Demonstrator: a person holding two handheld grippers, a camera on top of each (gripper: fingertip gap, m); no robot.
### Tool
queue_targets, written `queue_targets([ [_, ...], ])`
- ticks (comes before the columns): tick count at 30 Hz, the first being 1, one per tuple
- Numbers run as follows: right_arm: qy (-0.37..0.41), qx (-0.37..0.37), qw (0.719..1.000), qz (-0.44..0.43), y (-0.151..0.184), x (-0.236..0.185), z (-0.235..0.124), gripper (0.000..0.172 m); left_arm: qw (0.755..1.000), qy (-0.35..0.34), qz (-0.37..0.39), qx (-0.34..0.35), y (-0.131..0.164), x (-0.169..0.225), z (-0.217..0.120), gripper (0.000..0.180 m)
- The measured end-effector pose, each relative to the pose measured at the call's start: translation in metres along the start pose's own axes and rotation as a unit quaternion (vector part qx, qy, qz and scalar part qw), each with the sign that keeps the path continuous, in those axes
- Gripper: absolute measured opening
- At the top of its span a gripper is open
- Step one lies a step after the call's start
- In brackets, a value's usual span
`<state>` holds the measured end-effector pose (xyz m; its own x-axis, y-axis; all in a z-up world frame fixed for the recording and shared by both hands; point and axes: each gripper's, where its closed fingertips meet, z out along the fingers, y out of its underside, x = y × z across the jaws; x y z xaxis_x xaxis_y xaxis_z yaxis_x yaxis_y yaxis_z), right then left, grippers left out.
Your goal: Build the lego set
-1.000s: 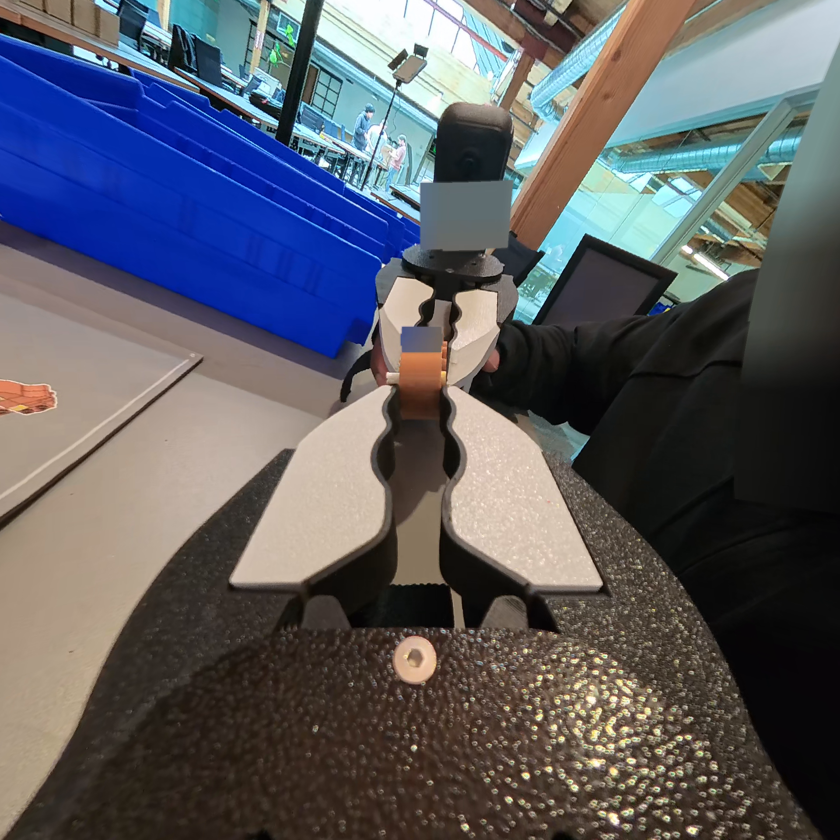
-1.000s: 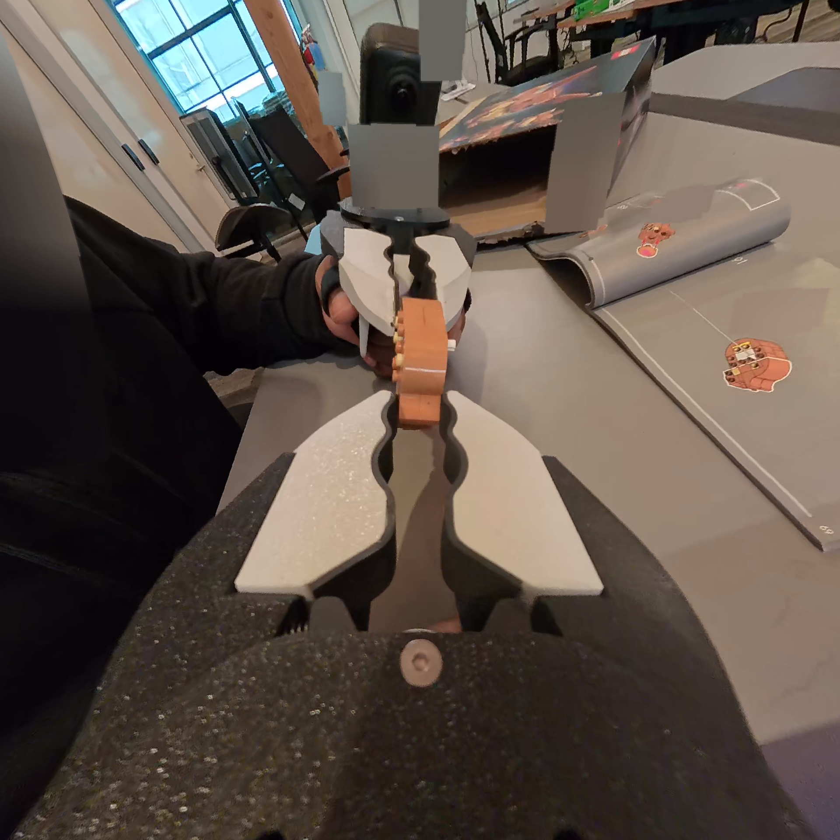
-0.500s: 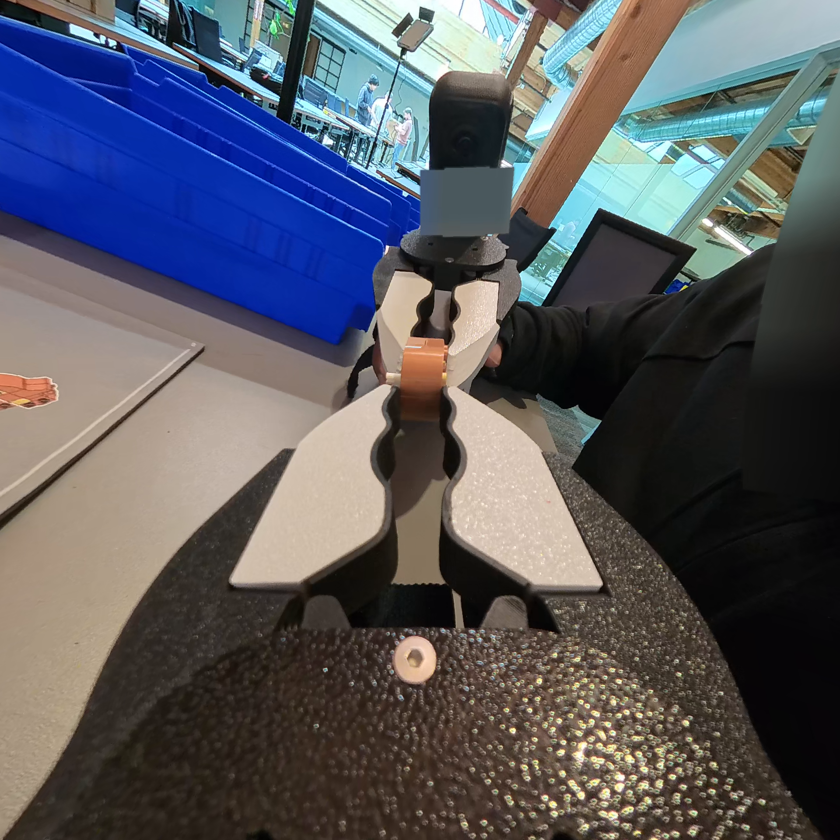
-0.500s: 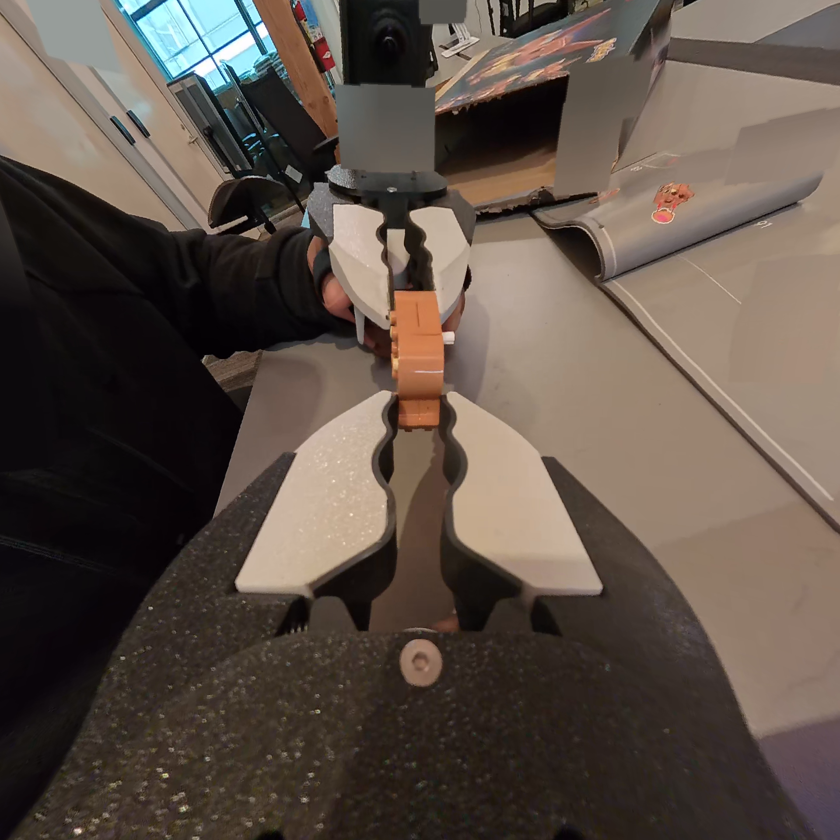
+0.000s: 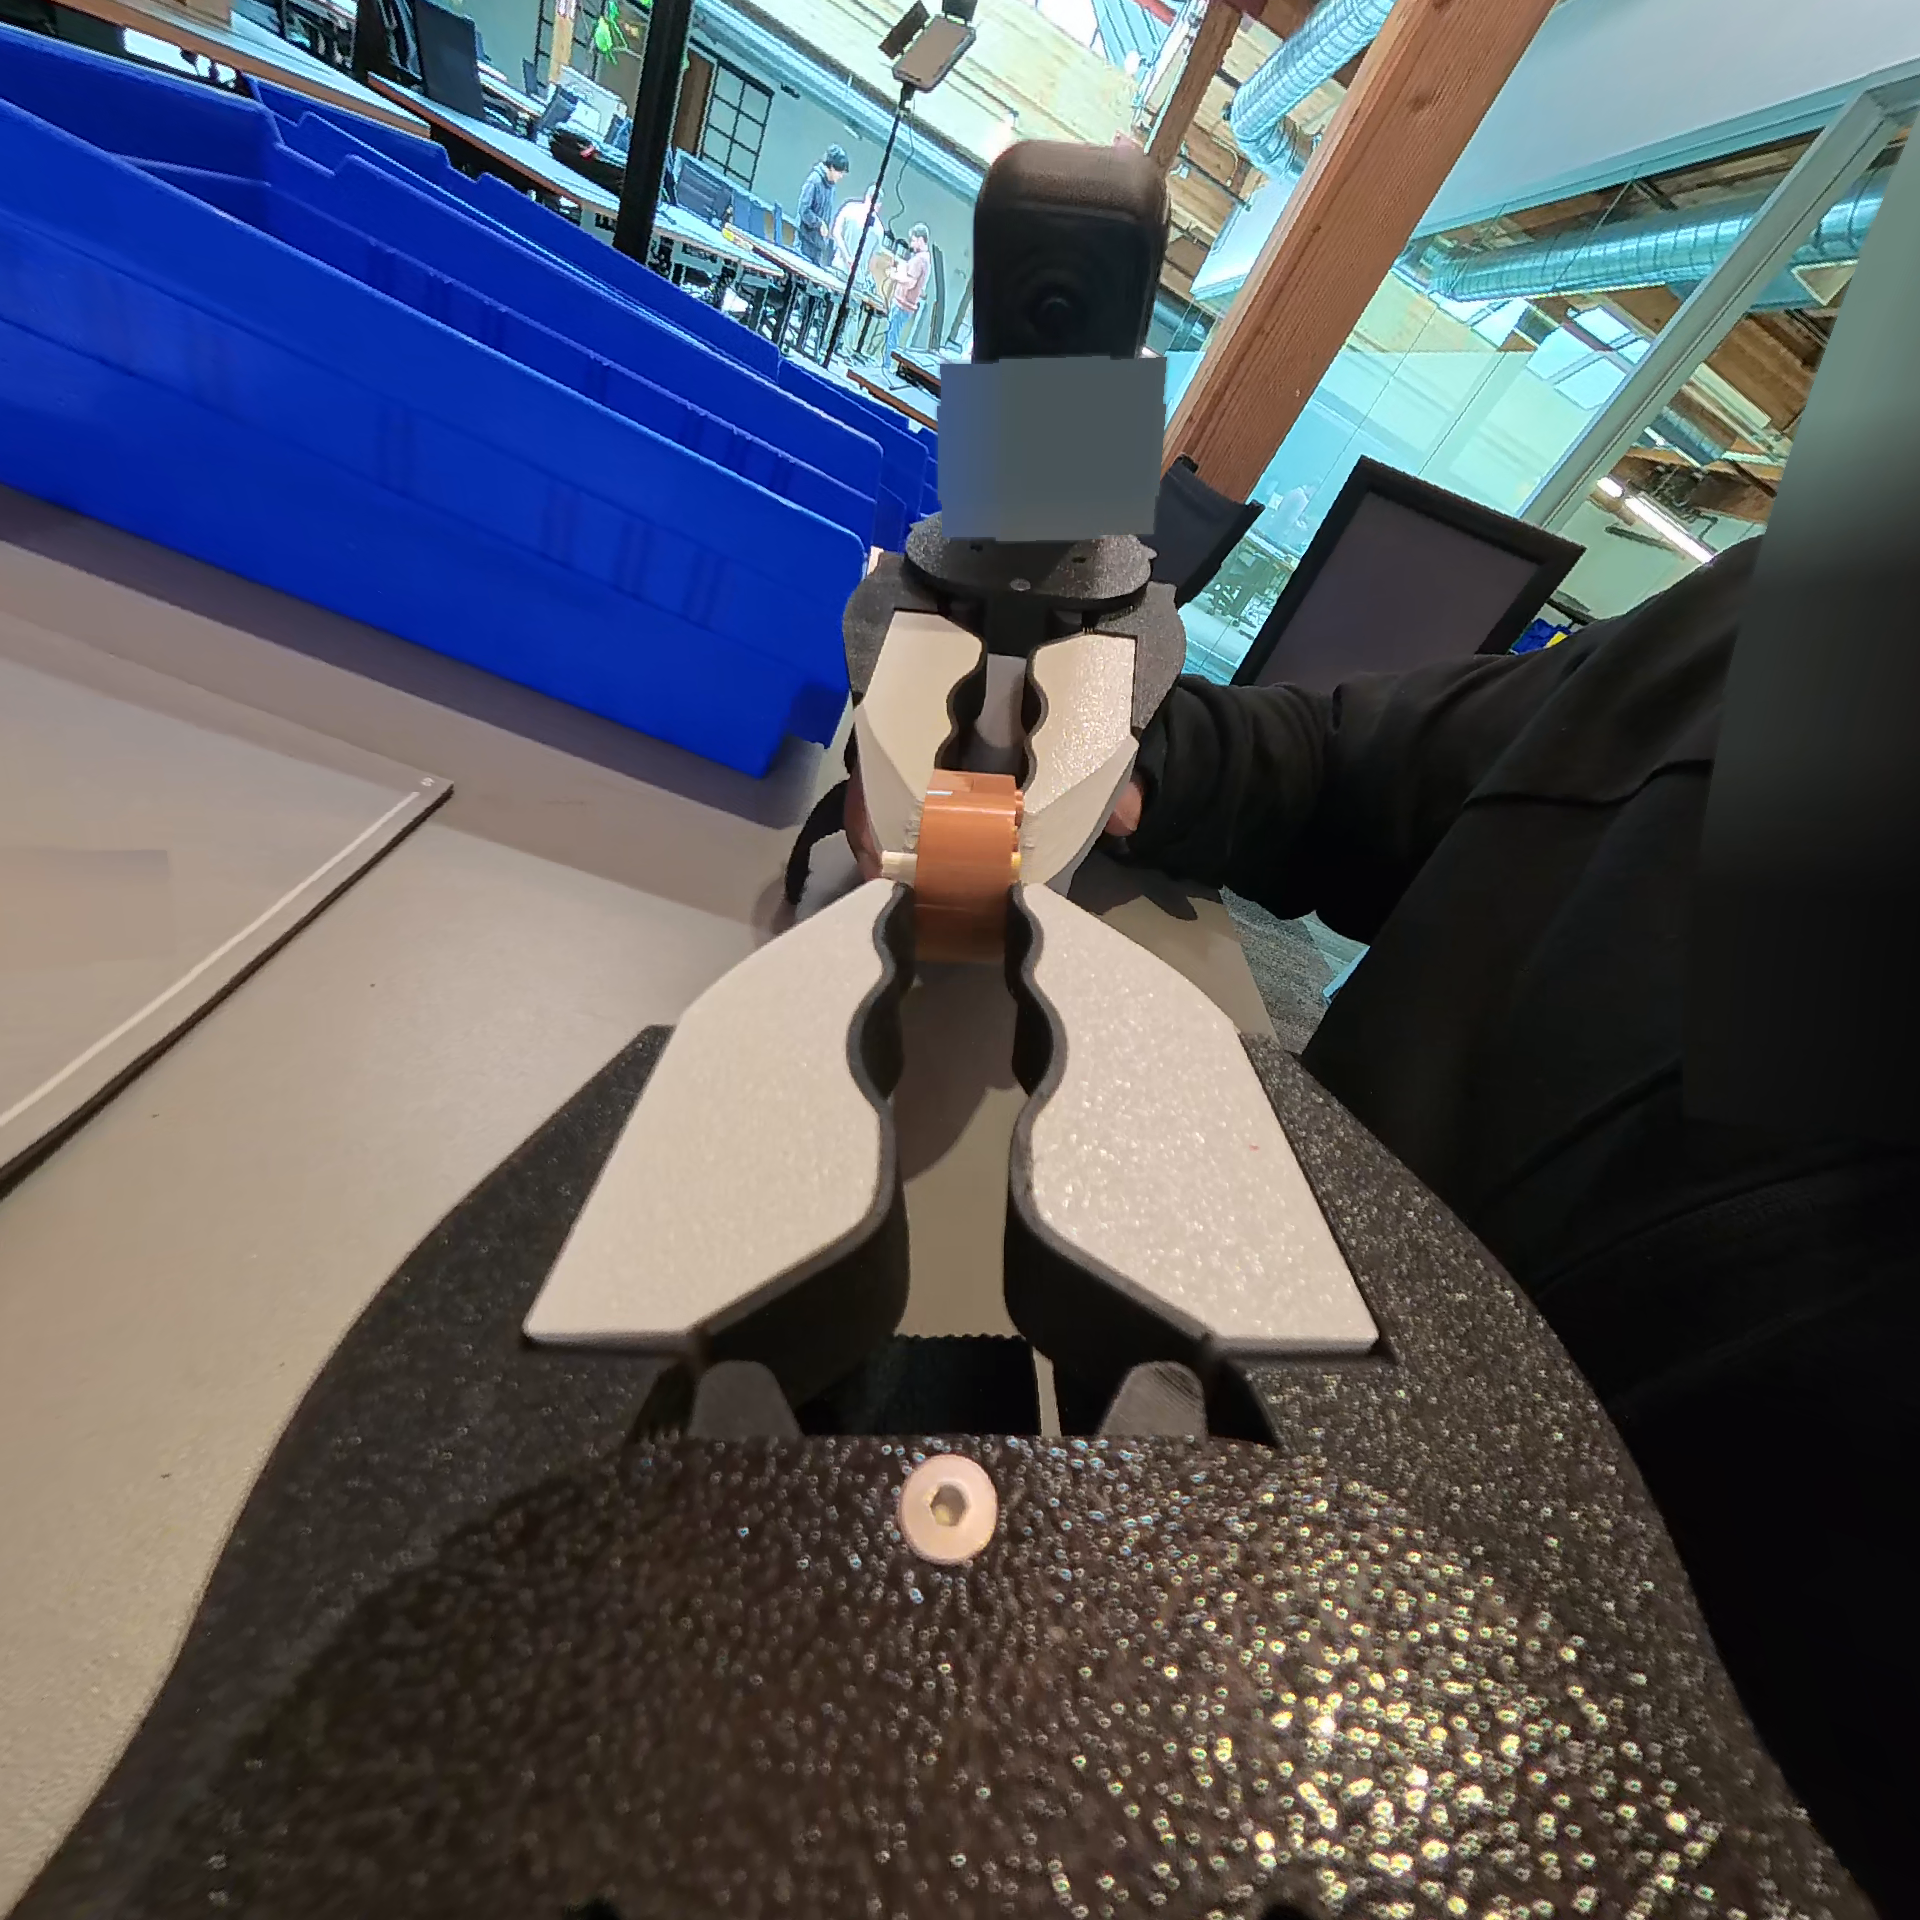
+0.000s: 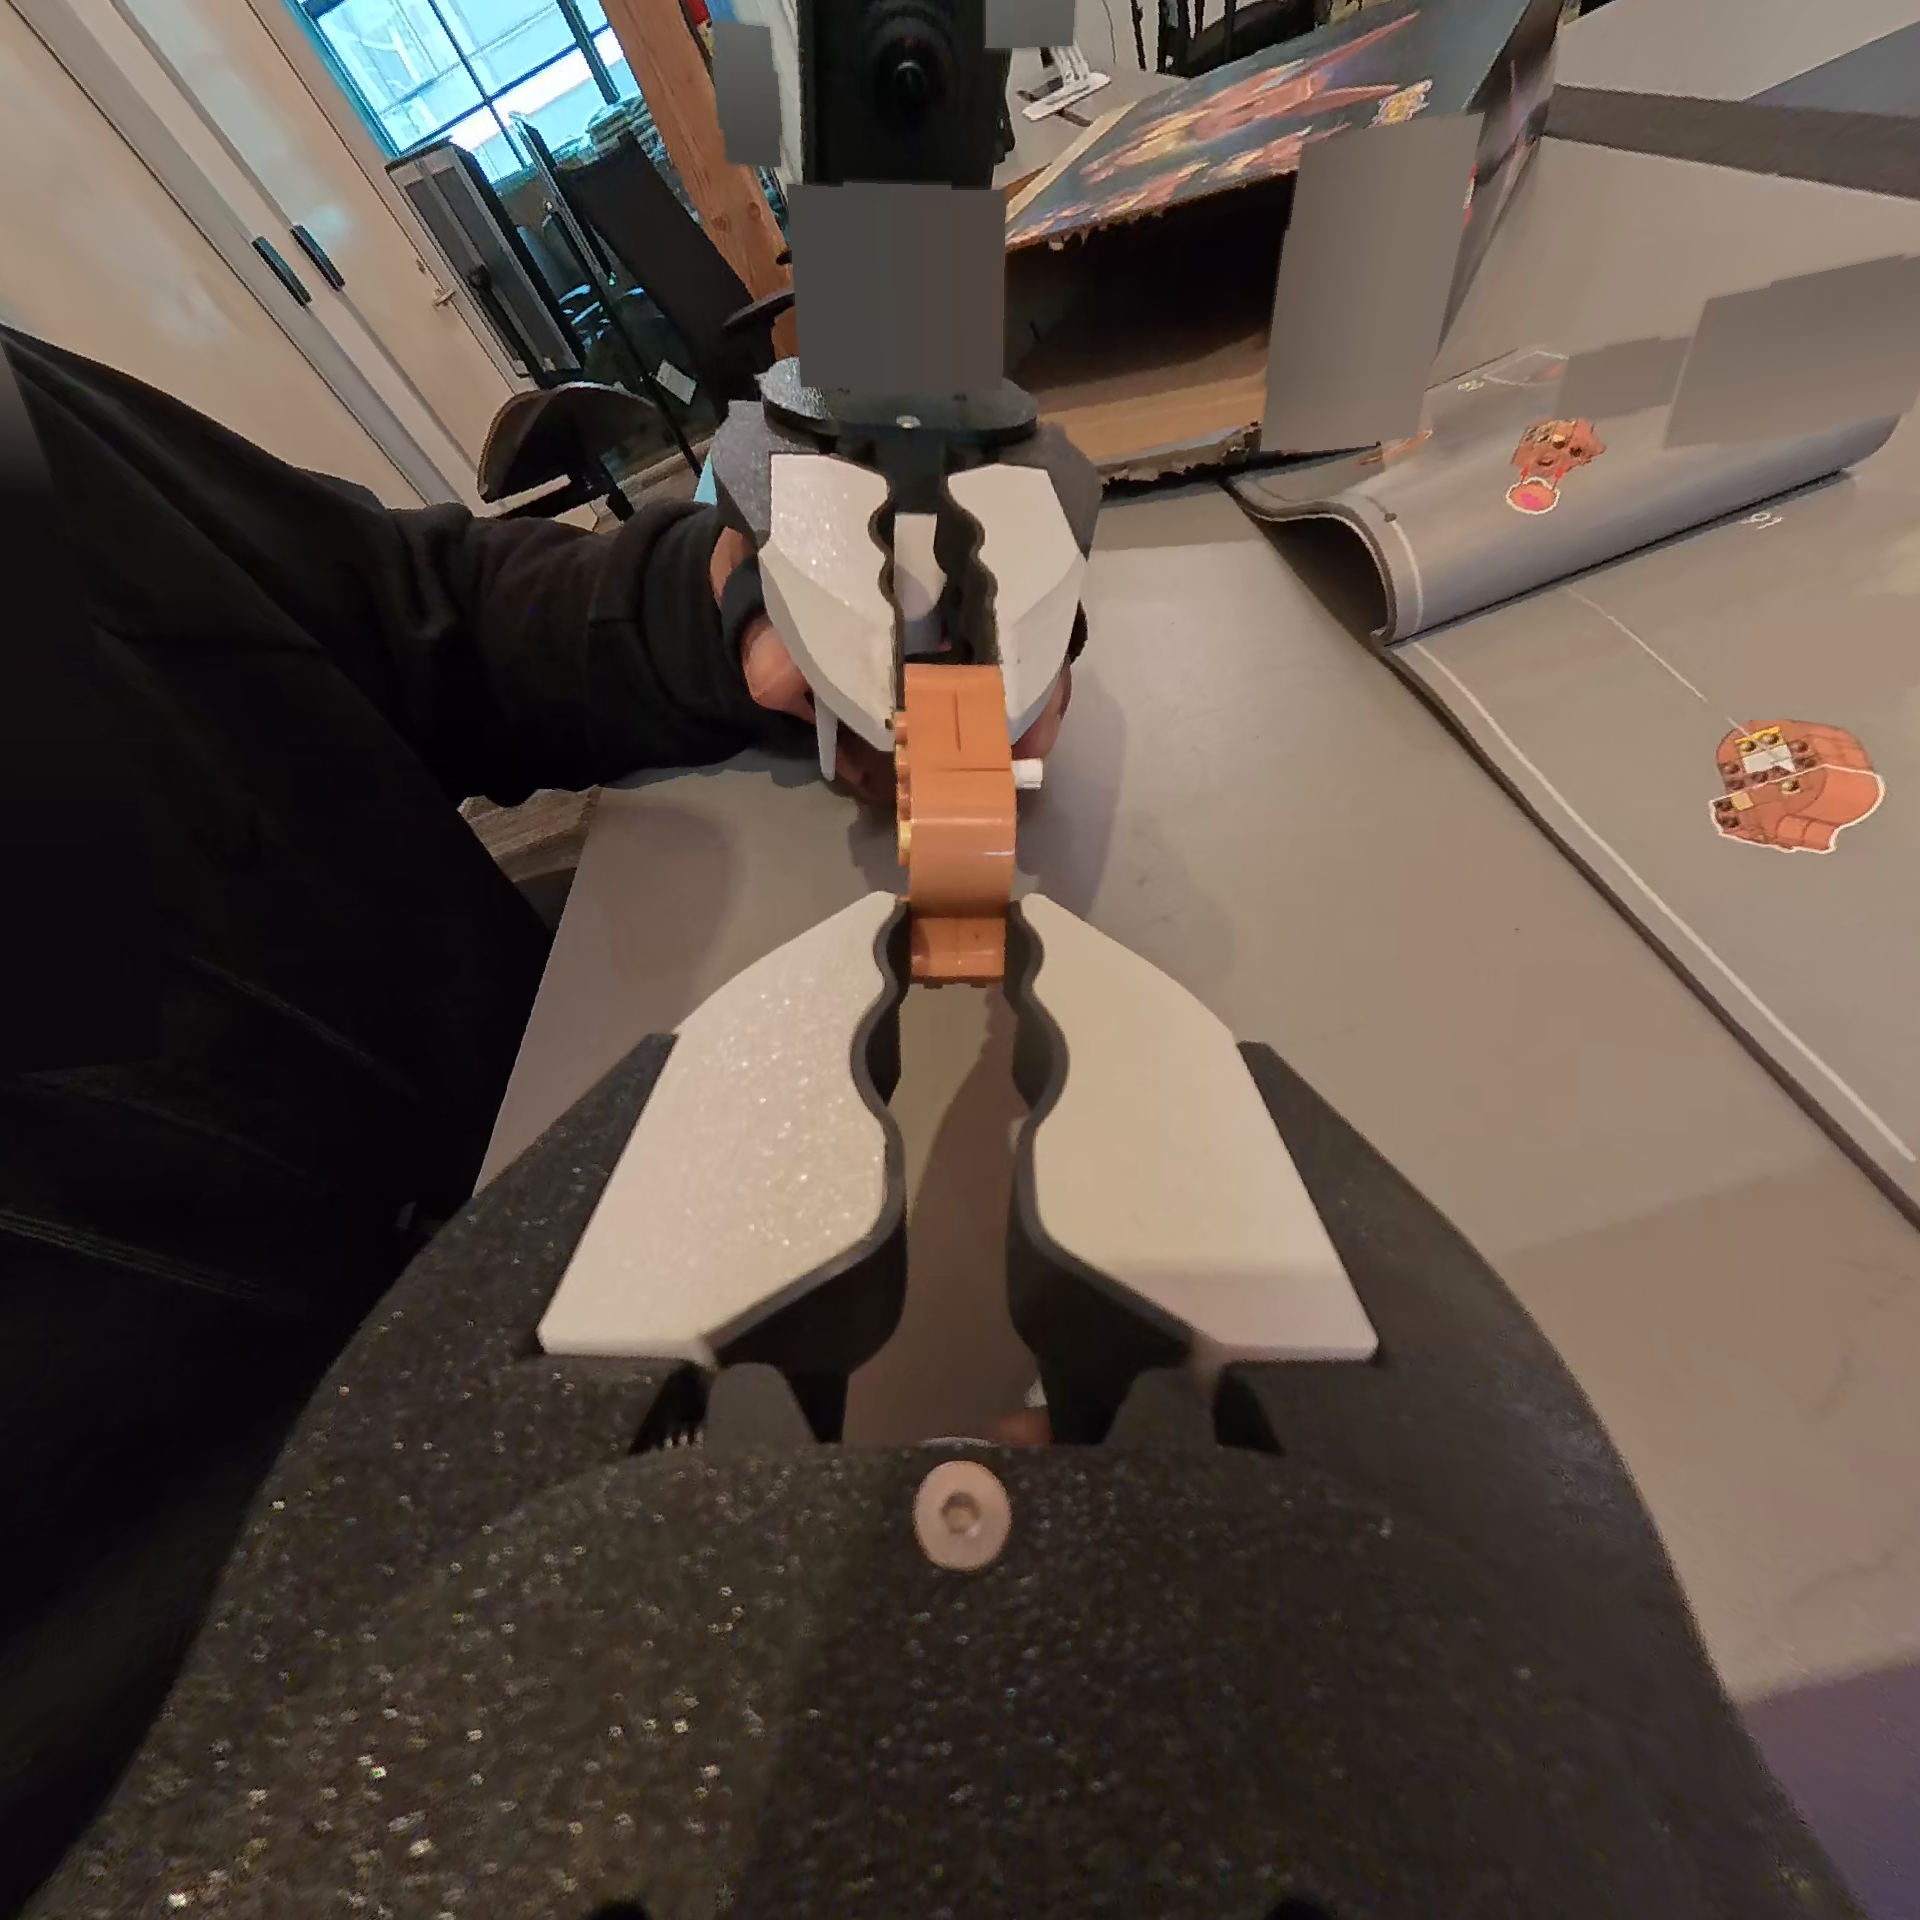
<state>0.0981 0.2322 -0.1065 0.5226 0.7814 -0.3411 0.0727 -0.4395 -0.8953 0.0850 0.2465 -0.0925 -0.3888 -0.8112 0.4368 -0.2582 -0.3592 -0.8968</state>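
No legible writing was made out, print on the open booklet and on the box too small or masked

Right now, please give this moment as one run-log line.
left gripper: shut on brown brick piece | right gripper: shut on same piece, opposite end | piece above grey table | booklet open nearby

Brick piece: between the left hand-held gripper and the right hand-held gripper, which face each other tip to tip above the bench.
Bins: on the bench, behind and left of the left hand-held gripper.
Booklet: lies open on the bench, right of the right hand-held gripper.
Box: behind the booklet.
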Motion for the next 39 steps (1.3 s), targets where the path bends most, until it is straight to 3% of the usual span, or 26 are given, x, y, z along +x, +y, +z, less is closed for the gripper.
queue_targets([
  [4, 0.003, 0.015, 1.0, -0.027, -0.005, -0.004, 0.0, 0.018, 1.0, 0.011, 0.016, 0.019, -0.006, 0.003, -0.003, 0.016],
  [10, 0.049, 0.02, 0.992, -0.112, -0.012, -0.006, -0.006, 0.025, 0.994, -0.002, 0.109, 0.025, -0.009, 0.01, -0.003, 0.016],
  [20, 0.086, 0.033, 0.976, -0.197, -0.017, -0.013, -0.01, 0.018, 0.982, -0.007, 0.187, 0.028, -0.008, 0.016, -0.001, 0.016],
  [39, 0.023, 0.008, 0.977, -0.212, -0.009, -0.033, -0.014, 0.016, 0.974, 0.023, 0.217, -0.058, 0.018, 0.027, 0.008, 0.016],
])
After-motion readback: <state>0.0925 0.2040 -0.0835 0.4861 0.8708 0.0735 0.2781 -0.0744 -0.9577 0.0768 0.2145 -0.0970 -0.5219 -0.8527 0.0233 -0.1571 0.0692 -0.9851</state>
